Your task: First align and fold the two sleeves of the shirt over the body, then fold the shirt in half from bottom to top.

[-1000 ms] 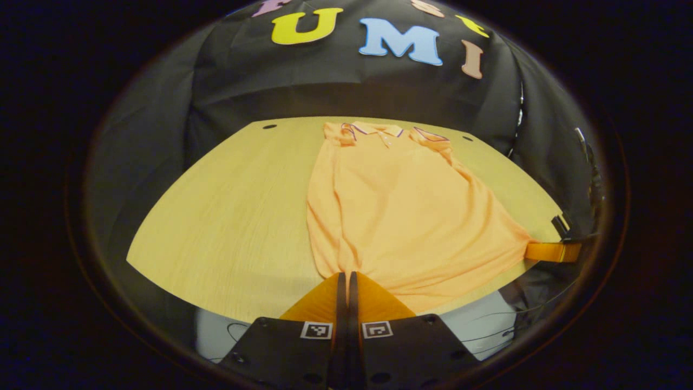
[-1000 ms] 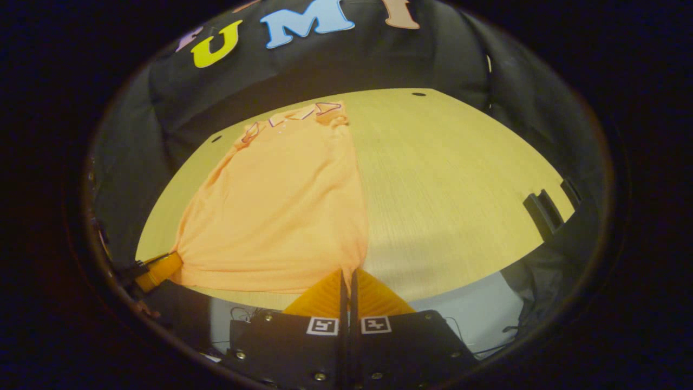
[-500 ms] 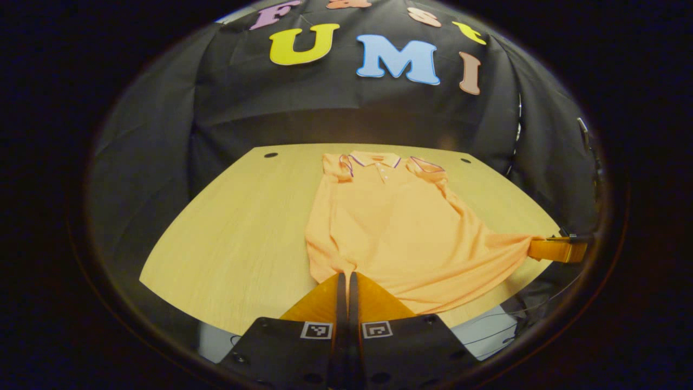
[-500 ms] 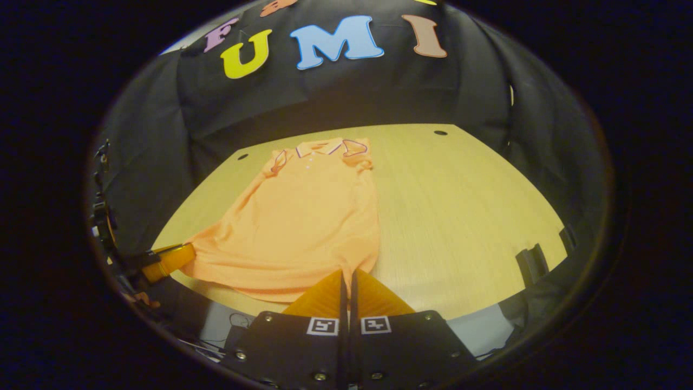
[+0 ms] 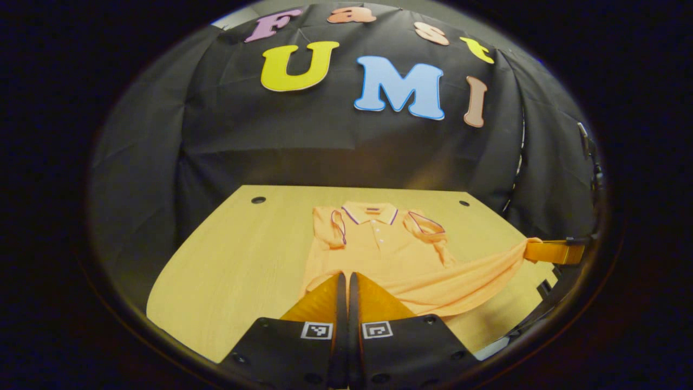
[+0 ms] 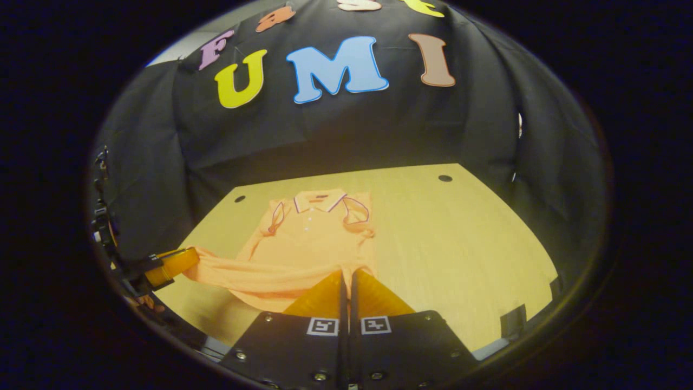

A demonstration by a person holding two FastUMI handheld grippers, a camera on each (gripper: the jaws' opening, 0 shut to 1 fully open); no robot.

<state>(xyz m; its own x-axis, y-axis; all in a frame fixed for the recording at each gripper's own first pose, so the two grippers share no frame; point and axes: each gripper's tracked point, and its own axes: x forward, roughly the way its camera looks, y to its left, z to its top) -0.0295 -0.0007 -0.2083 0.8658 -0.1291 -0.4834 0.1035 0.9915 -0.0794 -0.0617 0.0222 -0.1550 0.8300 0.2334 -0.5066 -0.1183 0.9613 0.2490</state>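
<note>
Shirt on table, hem hidden behind left gripper and right gripper, both clamped on it, lifted higher and farther forward than before.

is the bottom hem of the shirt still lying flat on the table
No, the shirt has its hem lifted off the table, pinched at one corner by the left gripper and at the other by the right gripper.

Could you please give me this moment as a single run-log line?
phase: bottom-to-top fold | shirt: sleeves folded in, hem lifted off table | left gripper: shut on hem corner | right gripper: shut on other hem corner
</note>
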